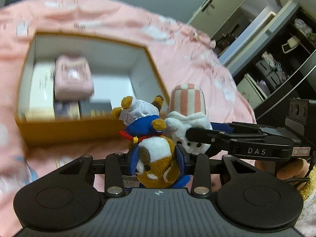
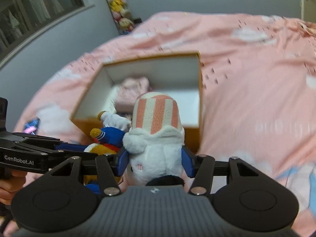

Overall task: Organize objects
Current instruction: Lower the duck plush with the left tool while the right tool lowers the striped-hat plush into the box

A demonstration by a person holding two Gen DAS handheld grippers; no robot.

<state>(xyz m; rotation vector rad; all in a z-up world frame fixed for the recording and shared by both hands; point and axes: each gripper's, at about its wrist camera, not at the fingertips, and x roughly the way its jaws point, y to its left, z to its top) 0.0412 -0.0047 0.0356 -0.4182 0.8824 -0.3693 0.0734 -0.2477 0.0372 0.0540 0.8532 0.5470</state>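
Now the left claw (image 1: 157, 158) grips the brown plush (image 1: 156, 158); the right claw (image 2: 156, 163) grips the striped plush (image 2: 156, 138).

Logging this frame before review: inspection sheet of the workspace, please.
Surface: pink bedspread, wrinkled.
Job's things: open box holding a pink pack and smaller boxes; bear plush; striped plush.
Clutter: nothing seen.
Grippers: left tool shut on bear plush; right tool shut on striped plush; both just short of the box.
Cables: dark cable, lower right of left view.
Surroundings: shelves, hanging toys.
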